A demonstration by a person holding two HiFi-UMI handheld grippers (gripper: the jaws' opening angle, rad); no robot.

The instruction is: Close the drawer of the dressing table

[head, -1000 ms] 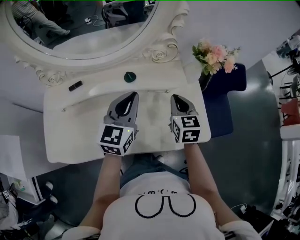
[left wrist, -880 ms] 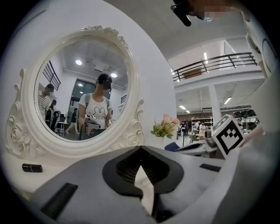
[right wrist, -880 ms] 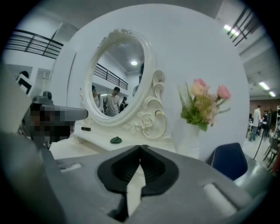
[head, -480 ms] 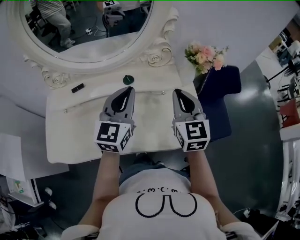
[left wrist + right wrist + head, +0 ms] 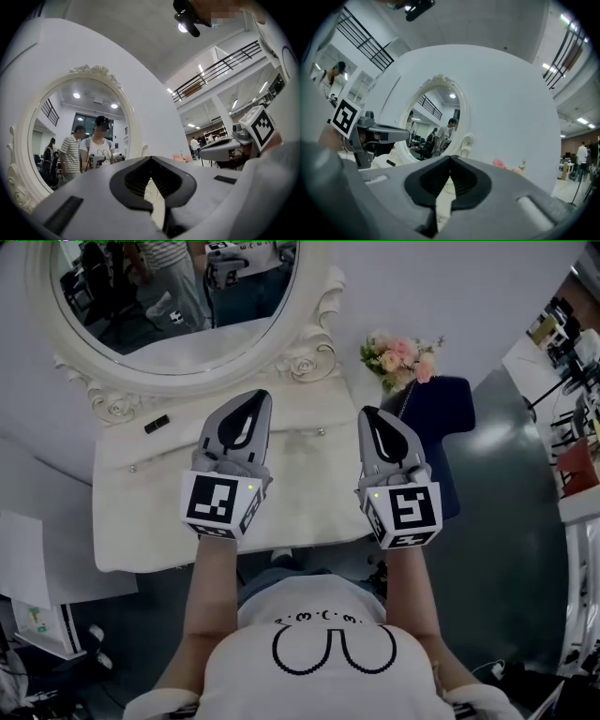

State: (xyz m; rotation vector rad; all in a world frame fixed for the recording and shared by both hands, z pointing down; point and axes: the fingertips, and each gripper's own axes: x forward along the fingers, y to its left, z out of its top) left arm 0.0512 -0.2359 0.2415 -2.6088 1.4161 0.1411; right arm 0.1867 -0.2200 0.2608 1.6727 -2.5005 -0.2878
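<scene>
The white dressing table [image 5: 141, 521] stands below me under its oval mirror [image 5: 309, 357]. The drawer front [image 5: 281, 439], with two small knobs [image 5: 321, 431], looks pushed in against the table. My left gripper [image 5: 257, 396] hovers above the table's middle with jaw tips touching and nothing held. My right gripper [image 5: 369, 412] hangs level beside it over the right end, also shut and empty. In the left gripper view the left gripper [image 5: 150, 158] faces the mirror [image 5: 26, 154]. In the right gripper view the right gripper [image 5: 450, 158] faces it too.
A pink flower bouquet [image 5: 401, 357] stands at the table's back right. A dark blue seat [image 5: 439, 442] sits right of the table. A small black object [image 5: 157, 424] lies at the back left. White boxes [image 5: 37, 563] are on the floor at left. People show in the mirror.
Both grippers have risen toward my head and look larger. The left one now covers the small green object that lay near the mirror's base.
</scene>
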